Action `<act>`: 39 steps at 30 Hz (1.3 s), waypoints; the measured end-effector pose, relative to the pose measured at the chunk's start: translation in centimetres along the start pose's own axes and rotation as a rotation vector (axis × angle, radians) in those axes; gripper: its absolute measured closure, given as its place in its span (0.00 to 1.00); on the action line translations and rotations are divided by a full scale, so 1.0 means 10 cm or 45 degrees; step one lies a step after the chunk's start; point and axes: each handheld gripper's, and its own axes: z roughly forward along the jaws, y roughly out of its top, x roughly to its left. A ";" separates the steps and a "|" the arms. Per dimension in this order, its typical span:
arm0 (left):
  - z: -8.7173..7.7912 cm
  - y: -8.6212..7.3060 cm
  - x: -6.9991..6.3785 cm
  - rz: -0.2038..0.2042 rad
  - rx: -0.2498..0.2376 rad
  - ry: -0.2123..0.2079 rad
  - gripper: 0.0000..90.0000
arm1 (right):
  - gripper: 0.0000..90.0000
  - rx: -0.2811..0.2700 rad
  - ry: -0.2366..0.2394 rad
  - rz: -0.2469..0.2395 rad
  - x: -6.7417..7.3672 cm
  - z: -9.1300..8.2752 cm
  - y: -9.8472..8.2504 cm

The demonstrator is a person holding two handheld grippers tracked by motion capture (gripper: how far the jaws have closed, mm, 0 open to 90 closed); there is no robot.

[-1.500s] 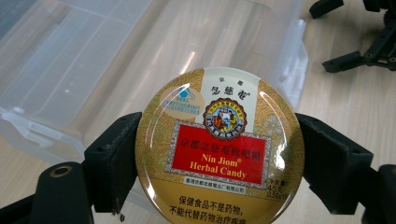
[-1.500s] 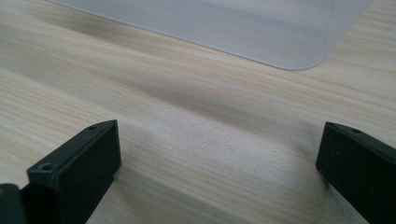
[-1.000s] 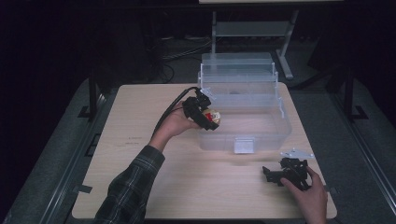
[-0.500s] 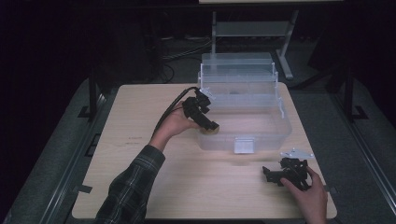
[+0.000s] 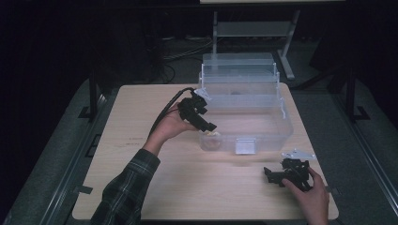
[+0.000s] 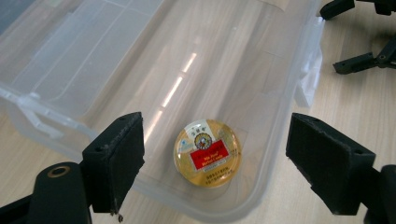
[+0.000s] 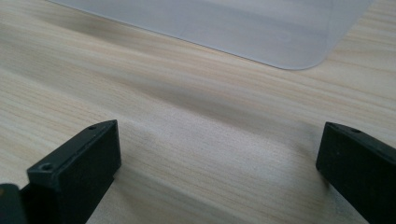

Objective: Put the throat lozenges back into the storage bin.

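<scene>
The jar (image 6: 207, 153) is sitting on the floor of the clear bin (image 6: 261, 70), lid up, tucked into the bin's near left corner. Round, amber-looking thing with a gold top and a red label; you can also make it out through the bin wall from the high view (image 5: 212, 137). Nothing's touching it.

The left claw (image 6: 212, 168) hangs right over that corner, jaws spread wide with the jar showing in the gap between them, clearly below and not gripped. From above, the left claw (image 5: 202, 123) is angled down over the bin's left end, held by a hand with a plaid sleeve (image 5: 123, 190).

The bin (image 5: 263, 125) itself sits toward the far right part of the table (image 5: 141, 187), with its lid (image 5: 238, 63) flipped back on the far side and a white latch (image 5: 245, 146) on the near wall.

The right claw (image 5: 268, 174) is well away, down at the near right corner of the table, resting low over bare wood. Its jaws are wide apart too, with nothing between them but table (image 7: 196, 140).
</scene>
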 end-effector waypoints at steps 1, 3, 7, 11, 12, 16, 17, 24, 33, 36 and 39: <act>0.00 0.00 0.00 0.000 0.000 0.000 0.21 | 0.00 0.000 0.000 0.000 0.00 0.00 0.00; -0.05 -0.03 -0.02 -0.011 -0.017 0.007 0.21 | 0.00 0.000 0.000 0.000 0.00 0.00 0.00; -0.15 -0.10 -0.05 -0.012 -0.024 0.020 0.21 | 0.00 0.000 0.000 0.000 0.00 0.00 0.00; -0.20 -0.15 -0.07 -0.008 -0.033 0.029 0.21 | 0.00 0.001 0.000 -0.001 0.00 0.00 0.00; -0.22 -0.18 -0.08 -0.008 -0.031 0.030 0.21 | 0.00 0.000 -0.001 -0.002 0.00 0.00 0.00; -0.28 -0.27 -0.11 -0.014 -0.037 0.042 0.20 | 0.00 0.003 -0.001 0.002 0.00 0.00 0.00; -0.28 -0.27 -0.11 -0.014 -0.037 0.042 0.20 | 0.00 0.001 -0.001 -0.002 0.00 0.00 0.00; -0.36 -0.47 -0.20 -0.038 -0.044 0.064 0.19 | 0.00 0.000 0.000 -0.002 0.00 0.00 0.00; -0.43 -0.72 -0.29 -0.073 -0.066 0.099 0.16 | 0.00 0.000 -0.001 -0.002 0.00 0.00 0.00; -0.46 -0.77 -0.32 -0.078 -0.073 0.108 0.15 | 0.00 0.000 0.000 -0.001 0.00 0.00 0.00; -0.48 -0.85 -0.35 -0.079 -0.076 0.123 0.13 | 0.00 -0.001 -0.001 -0.003 0.00 0.00 0.00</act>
